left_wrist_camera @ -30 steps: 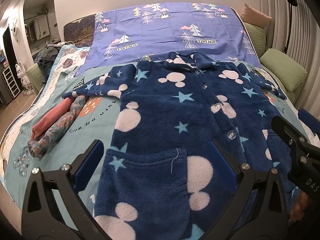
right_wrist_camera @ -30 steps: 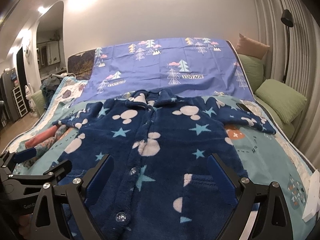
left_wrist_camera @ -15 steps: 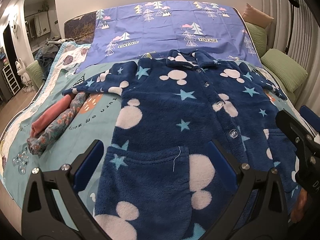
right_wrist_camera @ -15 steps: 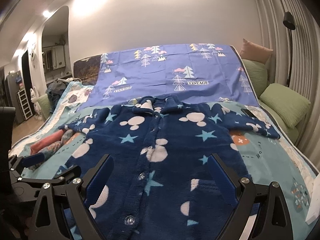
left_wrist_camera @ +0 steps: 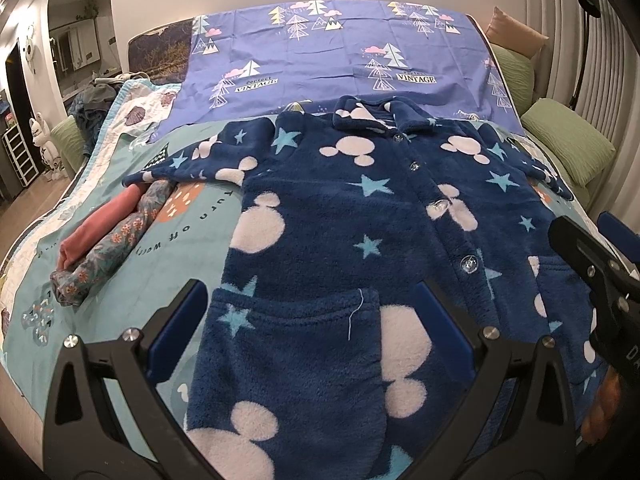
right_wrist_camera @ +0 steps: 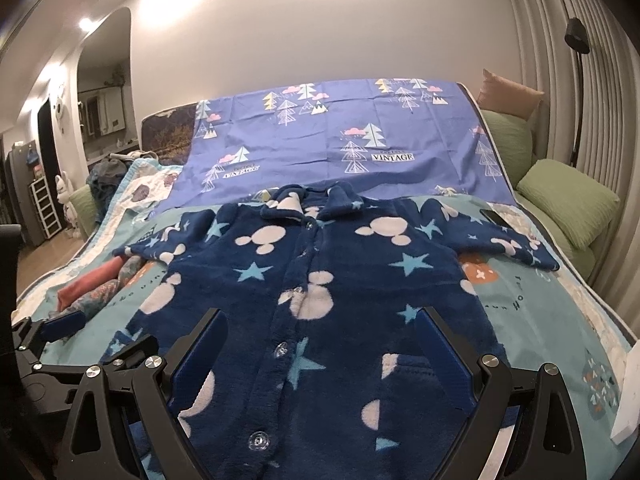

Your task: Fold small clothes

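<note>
Both grippers, left gripper [left_wrist_camera: 312, 320] and right gripper [right_wrist_camera: 320, 344], hang wide open and empty above the hem of the fleece pajama top [right_wrist_camera: 320, 300] lying flat and buttoned, where thick pile probably invites a one-layer pinch.

Navy pyjama top [left_wrist_camera: 340, 216]: pink mouse-heads, probably, blue stars.

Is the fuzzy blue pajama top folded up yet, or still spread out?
Spread out. The pajama top lies flat on the bed, buttoned, both sleeves stretched sideways.
</note>
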{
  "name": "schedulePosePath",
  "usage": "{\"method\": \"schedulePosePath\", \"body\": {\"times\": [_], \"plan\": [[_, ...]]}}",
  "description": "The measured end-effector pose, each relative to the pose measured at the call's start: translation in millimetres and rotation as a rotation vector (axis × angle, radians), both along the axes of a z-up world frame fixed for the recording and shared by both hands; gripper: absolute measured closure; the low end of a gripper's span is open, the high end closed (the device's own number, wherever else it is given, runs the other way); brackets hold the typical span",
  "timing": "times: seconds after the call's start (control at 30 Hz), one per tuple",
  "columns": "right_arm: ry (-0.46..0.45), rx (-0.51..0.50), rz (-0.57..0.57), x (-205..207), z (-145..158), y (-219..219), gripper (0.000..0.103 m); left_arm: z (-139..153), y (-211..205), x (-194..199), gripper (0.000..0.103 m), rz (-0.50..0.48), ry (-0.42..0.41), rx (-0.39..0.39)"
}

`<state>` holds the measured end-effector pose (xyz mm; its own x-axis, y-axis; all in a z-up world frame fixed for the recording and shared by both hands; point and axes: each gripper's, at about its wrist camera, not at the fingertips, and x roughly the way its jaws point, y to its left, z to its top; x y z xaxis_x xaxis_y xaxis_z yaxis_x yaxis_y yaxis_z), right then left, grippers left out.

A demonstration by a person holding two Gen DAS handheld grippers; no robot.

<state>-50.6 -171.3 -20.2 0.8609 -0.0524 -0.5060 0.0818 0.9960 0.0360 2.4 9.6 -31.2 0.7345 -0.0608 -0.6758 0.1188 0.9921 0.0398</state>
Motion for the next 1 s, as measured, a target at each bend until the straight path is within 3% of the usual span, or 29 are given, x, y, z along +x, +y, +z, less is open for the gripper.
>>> {"method": "schedulePosePath", "body": {"times": [0.67, 1.0], "plan": [[0.059, -0.025, -0.042, 17, -2, 1, 0.007, -5, 11, 10, 0.001, 0.004, 0.002, -0.048], [0.072, -0.051, -0.031, 36, 1, 7, 0.007, 2, 43, 42, 0.001, 0.032, 0.022, -0.131]]}}
